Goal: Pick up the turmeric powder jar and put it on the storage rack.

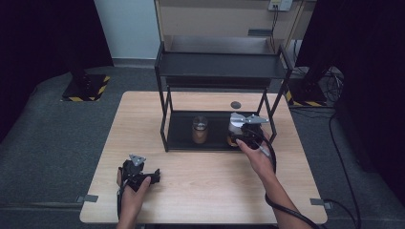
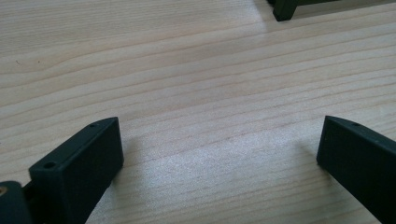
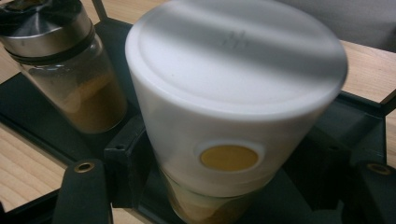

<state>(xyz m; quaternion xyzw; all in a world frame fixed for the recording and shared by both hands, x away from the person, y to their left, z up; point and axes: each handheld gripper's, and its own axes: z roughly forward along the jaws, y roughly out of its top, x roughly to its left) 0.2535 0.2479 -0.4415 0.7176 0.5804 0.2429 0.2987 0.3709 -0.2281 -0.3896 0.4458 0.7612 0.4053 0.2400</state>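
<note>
While the right gripper [image 3: 224,186] squeezes the white-lidded jar [image 3: 233,93], it sits on the rack's bottom shelf [image 1: 181,138].
Slippery glass, maybe heavy: hold below the lid; the spice jar [image 3: 70,70] stands at ten o'clock.

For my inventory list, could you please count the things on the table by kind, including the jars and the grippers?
Jars: 2, one with a metal lid, one with a white lid, both on the lower shelf
Black shelf rack: 1
Handheld grippers: 2, left and right
Total: 5

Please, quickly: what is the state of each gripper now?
Left gripper: open, empty, on the table.
Right gripper: closed on the white-capped jar.
</note>
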